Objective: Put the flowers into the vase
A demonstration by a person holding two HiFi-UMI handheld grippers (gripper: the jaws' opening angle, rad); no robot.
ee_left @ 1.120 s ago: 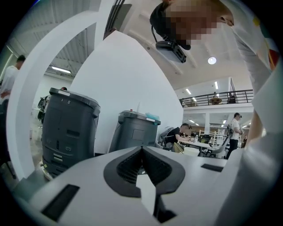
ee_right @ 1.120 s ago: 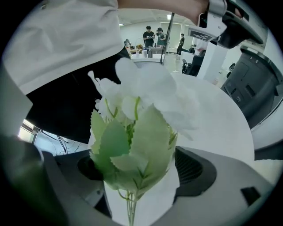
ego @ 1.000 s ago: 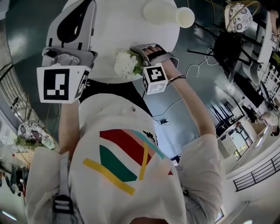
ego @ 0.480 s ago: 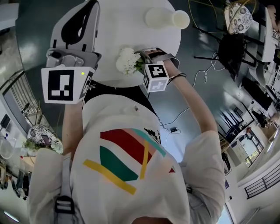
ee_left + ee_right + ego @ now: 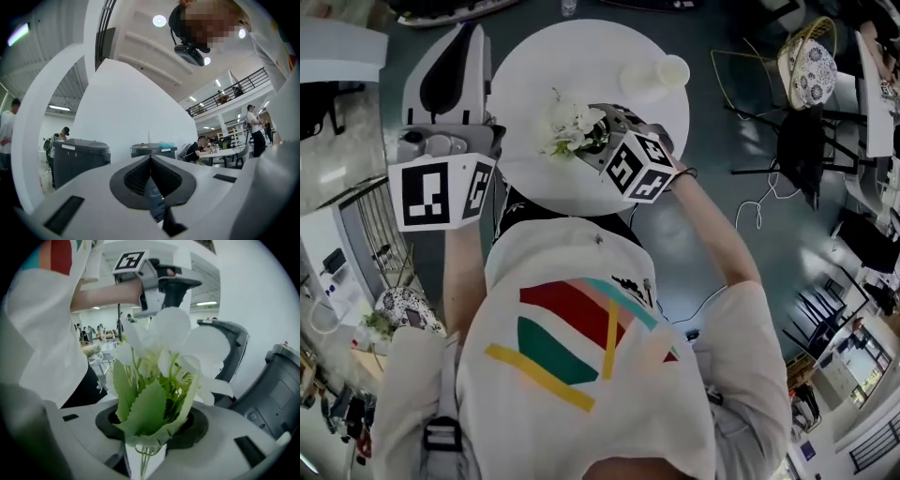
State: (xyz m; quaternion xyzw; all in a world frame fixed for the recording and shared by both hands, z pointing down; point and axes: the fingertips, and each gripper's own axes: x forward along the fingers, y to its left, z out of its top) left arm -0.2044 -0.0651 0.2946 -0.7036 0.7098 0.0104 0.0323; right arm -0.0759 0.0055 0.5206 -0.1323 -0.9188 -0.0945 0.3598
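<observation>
A bunch of white flowers (image 5: 570, 127) with green leaves (image 5: 149, 405) is between the jaws of my right gripper (image 5: 602, 129), which have just been closing and now press on the stems. The bunch hangs above the near half of the round white table (image 5: 581, 56). A white vase (image 5: 652, 78) stands on the table's far right, apart from the flowers. My left gripper (image 5: 464, 42) is raised at the table's left side, with its jaws together and nothing between them (image 5: 151, 161). It also shows above the blooms in the right gripper view as the left gripper (image 5: 159, 273).
A yellow wire chair with a patterned cushion (image 5: 811, 66) and a black chair (image 5: 802, 141) stand right of the table. A white cable (image 5: 759, 202) lies on the dark floor. Grey bins (image 5: 281, 385) stand nearby. People sit at desks (image 5: 206, 147) in the background.
My right gripper has lifted the flowers from the table's near edge and carried them up over the table, tilting as it went. The left gripper has risen too.
</observation>
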